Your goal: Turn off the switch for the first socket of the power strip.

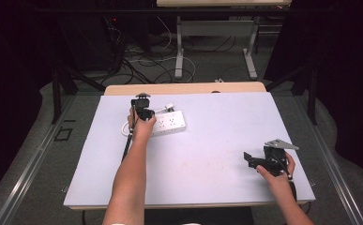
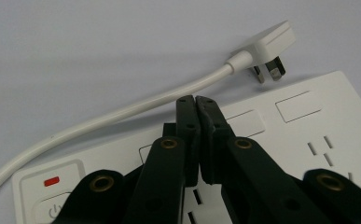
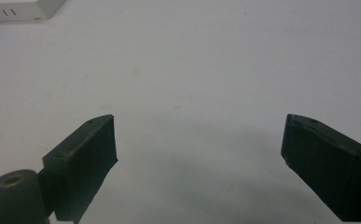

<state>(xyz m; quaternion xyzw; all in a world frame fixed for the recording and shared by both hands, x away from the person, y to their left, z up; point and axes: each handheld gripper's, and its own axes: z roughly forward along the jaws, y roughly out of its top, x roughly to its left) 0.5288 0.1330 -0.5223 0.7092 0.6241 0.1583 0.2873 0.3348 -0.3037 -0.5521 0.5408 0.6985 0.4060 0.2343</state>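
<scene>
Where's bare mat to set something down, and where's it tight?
Free: the white mat between the power strip and the right gripper, and its far right corner. Crowded: far left, where the left gripper sits over the strip beside its cord and plug.

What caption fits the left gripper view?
Shut left gripper over a white plastic power strip, its white cable and plug on the table.
</scene>
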